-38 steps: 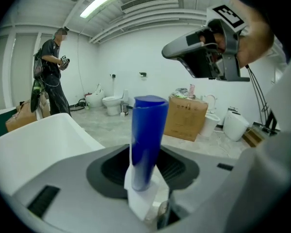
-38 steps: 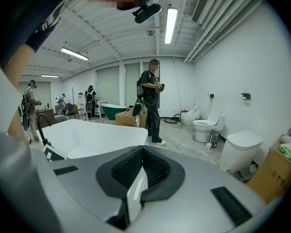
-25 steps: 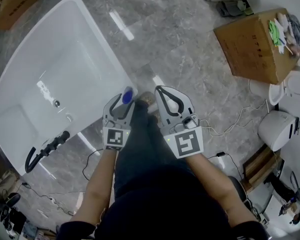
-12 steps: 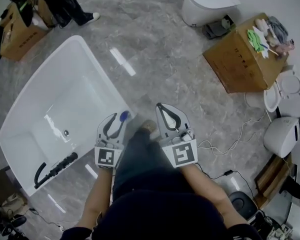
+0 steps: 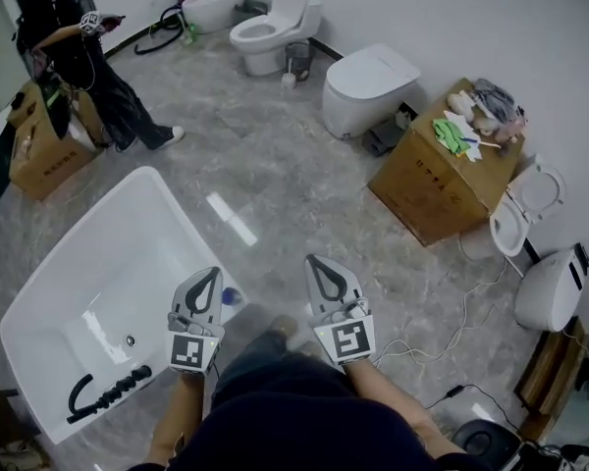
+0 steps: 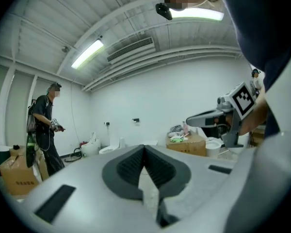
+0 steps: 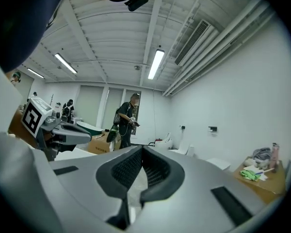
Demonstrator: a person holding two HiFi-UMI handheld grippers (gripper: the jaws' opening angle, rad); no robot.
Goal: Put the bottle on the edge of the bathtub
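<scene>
**Head view and both gripper views: bottle on tub rim, jaws closed and empty**

The small blue-capped bottle (image 5: 232, 296) stands on the rim of the white rectangular bathtub (image 5: 167, 180), at the corner nearest the person. It appears just right of the left gripper (image 5: 210, 274) and is not held by it.

Left gripper view: the jaws have just been closing and meet tip to tip, with nothing between them.

The right gripper (image 5: 312, 261) is held beside the left, over the grey marble-pattern floor (image 5: 304, 184). Right gripper view: the jaws are pressed together and likewise empty.

A black faucet (image 5: 106, 393) sits on the tub's near rim. A brown cardboard box (image 5: 422, 189) stands well apart to the right.
</scene>
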